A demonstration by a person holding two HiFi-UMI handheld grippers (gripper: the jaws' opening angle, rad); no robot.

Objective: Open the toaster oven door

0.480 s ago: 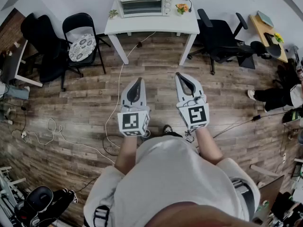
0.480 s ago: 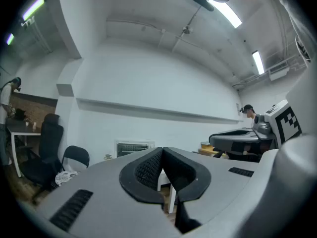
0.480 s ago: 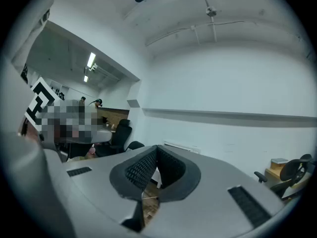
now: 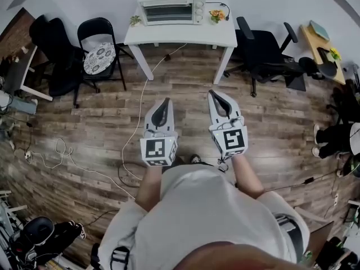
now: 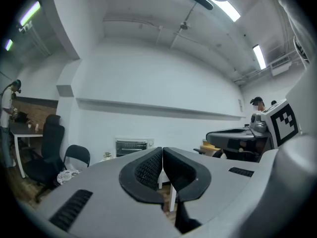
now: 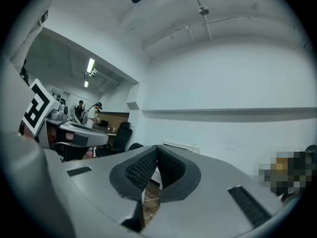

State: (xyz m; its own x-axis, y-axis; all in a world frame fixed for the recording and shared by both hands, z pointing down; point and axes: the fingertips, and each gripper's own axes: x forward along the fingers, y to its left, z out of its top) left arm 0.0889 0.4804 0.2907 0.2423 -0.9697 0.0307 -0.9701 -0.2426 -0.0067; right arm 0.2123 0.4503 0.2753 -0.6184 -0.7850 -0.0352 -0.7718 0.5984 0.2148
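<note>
A white toaster oven (image 4: 171, 8) with its glass door closed stands on a white table (image 4: 180, 36) against the far wall. In the left gripper view the toaster oven (image 5: 131, 146) shows small above the jaws. My left gripper (image 4: 165, 100) is held over the wooden floor well short of the table, shut and empty. Beside it my right gripper (image 4: 212, 92) is also shut with nothing in it. Both point toward the table. In the left gripper view the left gripper (image 5: 162, 151) has its pads together; the right gripper (image 6: 156, 149) looks the same in its own view.
A folding chair (image 4: 99, 49) with a patterned cushion and a black chair stand left of the table. A black office chair (image 4: 264, 50) stands to its right. A white cable (image 4: 136, 117) runs from the table across the floor. A small plant (image 4: 134, 19) and flowers (image 4: 216, 10) sit on the table.
The whole view has shifted slightly; the table and oven sit a little lower in the frame, nearer to me. Both grippers stay shut, side by side.
</note>
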